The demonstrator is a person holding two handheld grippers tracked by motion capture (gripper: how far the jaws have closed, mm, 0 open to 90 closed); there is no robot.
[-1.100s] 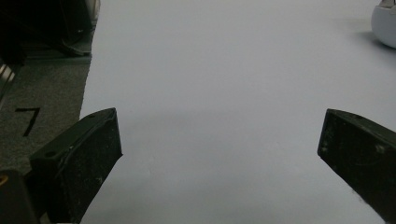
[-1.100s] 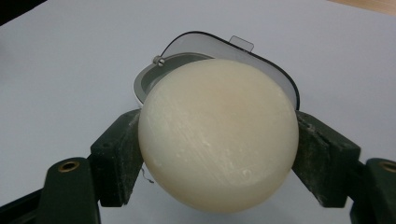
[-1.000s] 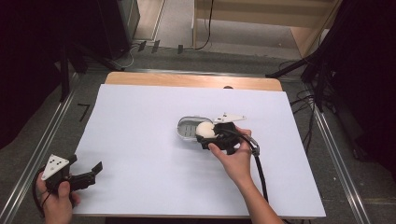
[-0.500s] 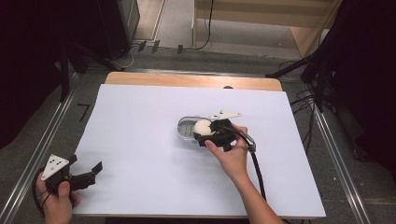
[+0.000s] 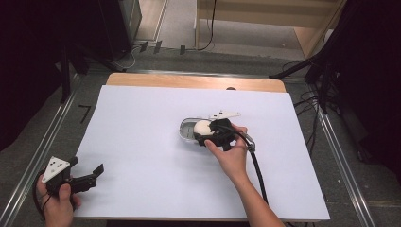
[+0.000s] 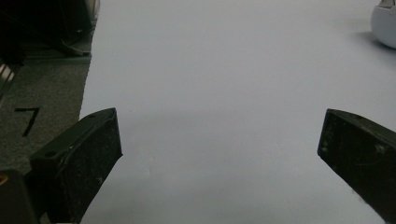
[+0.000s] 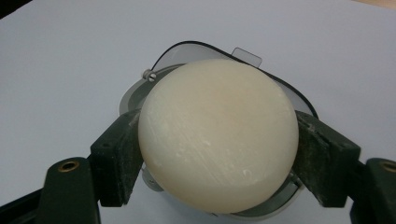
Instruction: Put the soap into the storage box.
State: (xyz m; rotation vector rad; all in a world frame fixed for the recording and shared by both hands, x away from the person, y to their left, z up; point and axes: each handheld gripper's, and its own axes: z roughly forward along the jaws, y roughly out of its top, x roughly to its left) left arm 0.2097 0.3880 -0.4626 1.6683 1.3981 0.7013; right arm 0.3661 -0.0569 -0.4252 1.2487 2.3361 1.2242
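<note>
We have our right hand-held gripper (image 7: 219,154) clamped on the round cream soap (image 7: 218,140) just above its clear dish (image 5: 188,130) mid-desk, the left hand-held gripper (image 6: 219,154) idle and apart, and we judge the slick bar could squirt free if squeezed unevenly.

White sheet (image 5: 142,142) spread over a wooden table (image 5: 189,81), bare wood showing along the far edge. Grey carpet floor (image 5: 175,59) beyond, strewn with black cables (image 5: 307,101). Metal rails (image 5: 45,142) flanking both sides. Pale wooden furniture (image 5: 265,19) at the back. Dark drapes (image 5: 28,61) left and right.
</note>
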